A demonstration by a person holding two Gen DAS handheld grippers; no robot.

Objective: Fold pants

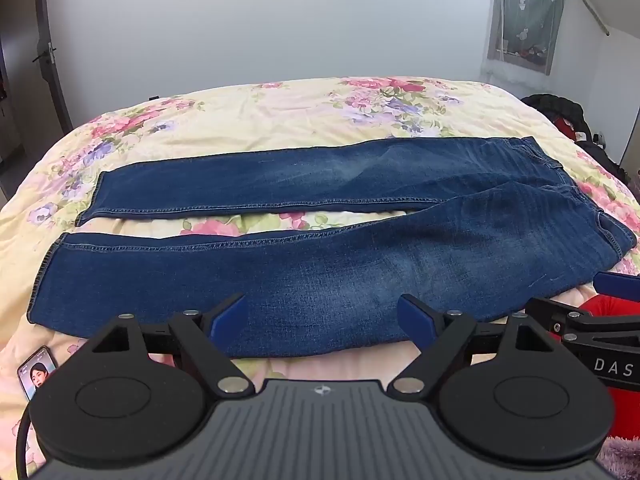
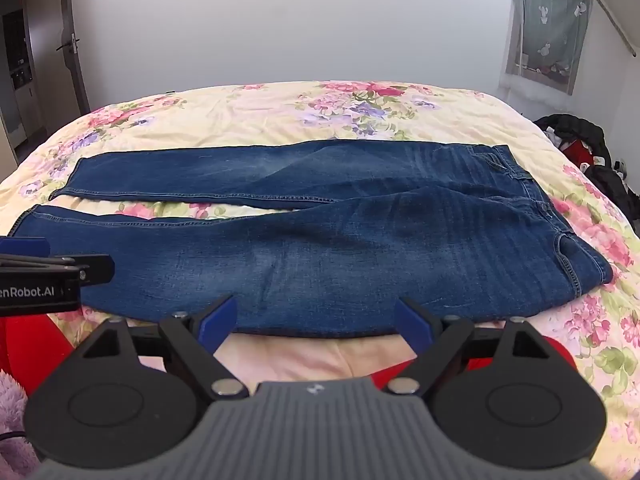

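Floral bedspread (image 1: 280,112) is seen covering the whole bed, w/ a pale wall behind & a curtain (image 1: 524,12) up at the far right. Jeans (image 1: 320,272) are laid flat across the middle, waist twd the right edge, hems twd the left edge, legs split by a thin gap. Left gripper (image 1: 322,314) is held just over the near leg, jaws spread wide, nothing gripped. Right gripper (image 2: 312,316) is held likewise, wide & empty. Phone (image 1: 36,372) is parked at the near left corner.
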